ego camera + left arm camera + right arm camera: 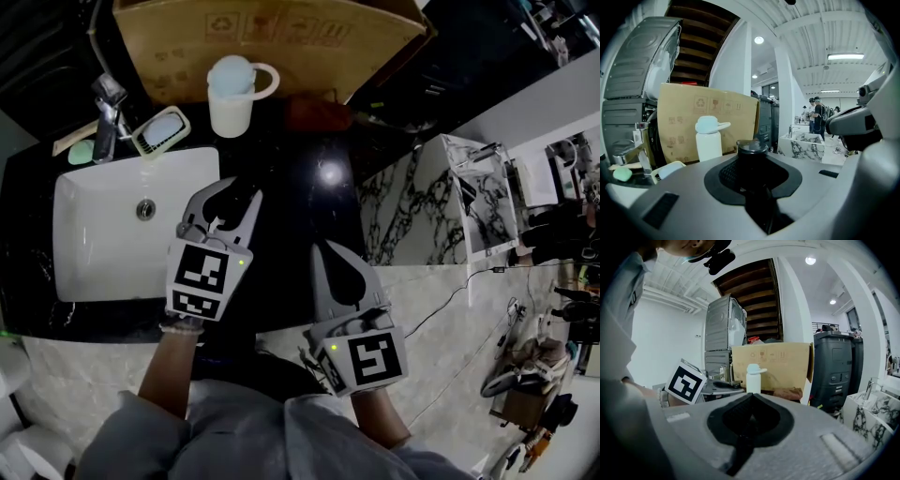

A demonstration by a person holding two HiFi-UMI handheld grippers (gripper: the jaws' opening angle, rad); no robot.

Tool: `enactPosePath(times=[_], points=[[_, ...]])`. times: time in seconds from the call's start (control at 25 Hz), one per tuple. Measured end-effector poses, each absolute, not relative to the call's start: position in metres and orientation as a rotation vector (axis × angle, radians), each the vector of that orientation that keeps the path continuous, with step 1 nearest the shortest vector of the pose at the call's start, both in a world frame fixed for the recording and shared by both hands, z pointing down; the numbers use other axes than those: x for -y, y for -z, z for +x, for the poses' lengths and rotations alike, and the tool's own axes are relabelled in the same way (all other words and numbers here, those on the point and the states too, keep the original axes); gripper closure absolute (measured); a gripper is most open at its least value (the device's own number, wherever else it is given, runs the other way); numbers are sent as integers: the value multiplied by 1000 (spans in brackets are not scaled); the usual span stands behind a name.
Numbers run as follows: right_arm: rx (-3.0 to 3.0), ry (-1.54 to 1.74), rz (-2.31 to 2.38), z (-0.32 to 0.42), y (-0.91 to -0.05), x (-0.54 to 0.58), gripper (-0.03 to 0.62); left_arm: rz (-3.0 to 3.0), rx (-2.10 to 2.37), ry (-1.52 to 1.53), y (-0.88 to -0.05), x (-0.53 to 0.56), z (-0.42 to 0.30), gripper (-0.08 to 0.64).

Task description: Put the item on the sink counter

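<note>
One dark capped item [751, 152], perhaps a bottle, pinched between left tongs [234, 192] | right tongs [328, 251] pressed together

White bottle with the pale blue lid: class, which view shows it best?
The left gripper view: the white bottle with the pale blue lid stands side-on, body, lid and handle plain. The head view shows it from above, foreshortened; the right gripper view shows it small and far.
</note>
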State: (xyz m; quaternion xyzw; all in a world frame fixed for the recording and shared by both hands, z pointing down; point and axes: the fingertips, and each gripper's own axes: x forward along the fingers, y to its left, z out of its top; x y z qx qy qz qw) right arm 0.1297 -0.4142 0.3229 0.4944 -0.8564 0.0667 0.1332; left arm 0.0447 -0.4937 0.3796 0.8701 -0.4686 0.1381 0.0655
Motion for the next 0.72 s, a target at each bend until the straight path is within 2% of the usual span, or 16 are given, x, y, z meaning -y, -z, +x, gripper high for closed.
enactPosePath(times=[0.72], points=[[2461, -269, 1388, 118, -347, 455, 595, 2591, 1500, -322, -395, 555, 37, 468]])
